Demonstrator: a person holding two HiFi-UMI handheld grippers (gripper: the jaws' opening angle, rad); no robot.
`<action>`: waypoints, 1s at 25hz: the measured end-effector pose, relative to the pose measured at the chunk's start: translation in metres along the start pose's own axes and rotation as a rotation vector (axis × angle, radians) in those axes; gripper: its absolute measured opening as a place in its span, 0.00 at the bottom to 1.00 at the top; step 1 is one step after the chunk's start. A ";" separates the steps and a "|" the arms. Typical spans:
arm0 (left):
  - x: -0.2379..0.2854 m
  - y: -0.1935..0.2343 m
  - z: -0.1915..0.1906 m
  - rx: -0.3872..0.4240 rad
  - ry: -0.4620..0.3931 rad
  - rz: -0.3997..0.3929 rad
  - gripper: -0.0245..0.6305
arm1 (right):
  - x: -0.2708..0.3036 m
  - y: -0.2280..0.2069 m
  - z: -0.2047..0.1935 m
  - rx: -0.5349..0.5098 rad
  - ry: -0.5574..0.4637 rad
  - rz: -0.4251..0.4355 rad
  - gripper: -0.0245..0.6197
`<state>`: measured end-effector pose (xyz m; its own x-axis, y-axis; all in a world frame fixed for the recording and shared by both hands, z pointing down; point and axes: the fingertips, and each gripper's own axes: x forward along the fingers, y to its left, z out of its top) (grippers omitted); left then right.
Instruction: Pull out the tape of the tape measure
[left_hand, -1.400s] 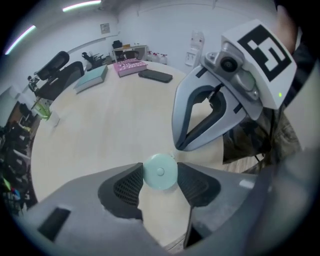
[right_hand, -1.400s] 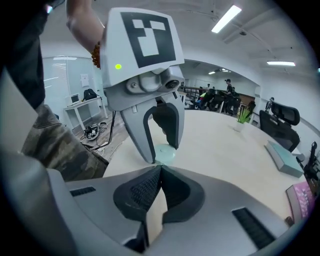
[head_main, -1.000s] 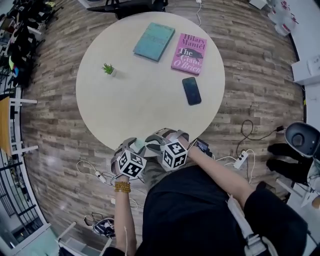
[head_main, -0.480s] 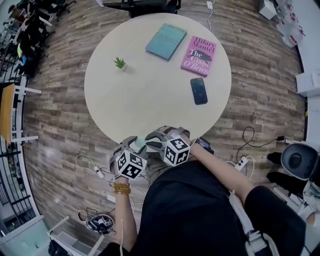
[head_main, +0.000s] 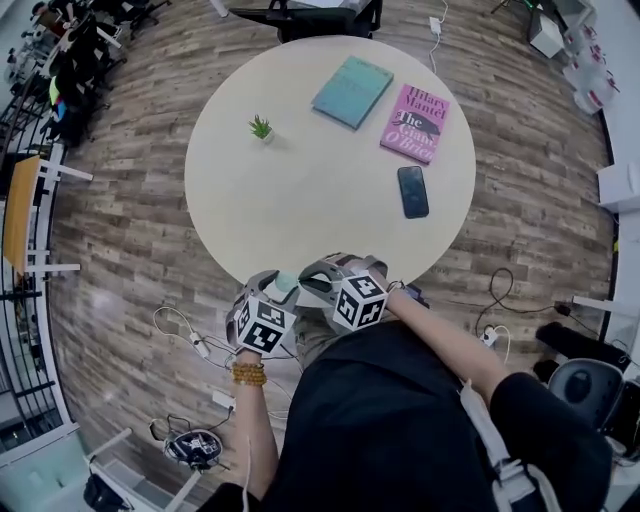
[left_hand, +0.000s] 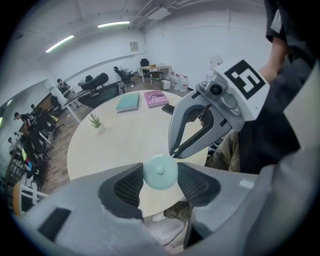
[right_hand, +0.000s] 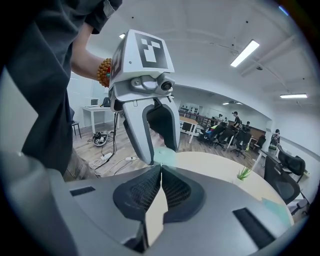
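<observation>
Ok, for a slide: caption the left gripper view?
Left gripper holds a round mint tape measure; right gripper closing its fingers at the rim, nothing visible between.

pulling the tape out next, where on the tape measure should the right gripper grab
The left gripper clamps the round tape measure by its sides, leaving the rim free. Probably best: the rim on its right, from the right, where the right gripper meets it, jaws closing; no tab shows between them.
</observation>
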<state>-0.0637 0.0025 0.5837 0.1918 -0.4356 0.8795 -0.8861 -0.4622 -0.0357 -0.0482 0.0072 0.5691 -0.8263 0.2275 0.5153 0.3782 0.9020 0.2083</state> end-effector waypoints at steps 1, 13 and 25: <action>-0.002 0.003 -0.002 -0.010 -0.006 0.006 0.38 | 0.003 -0.001 0.003 -0.001 -0.001 -0.001 0.05; -0.012 0.029 -0.019 -0.099 -0.038 0.027 0.38 | 0.028 -0.010 0.019 -0.040 0.018 0.006 0.05; -0.005 0.042 -0.016 -0.102 -0.026 0.024 0.38 | 0.034 -0.024 0.016 -0.015 0.029 -0.011 0.05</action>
<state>-0.1089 -0.0021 0.5853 0.1798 -0.4663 0.8662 -0.9288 -0.3706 -0.0067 -0.0921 -0.0009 0.5683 -0.8181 0.2063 0.5368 0.3752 0.8989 0.2263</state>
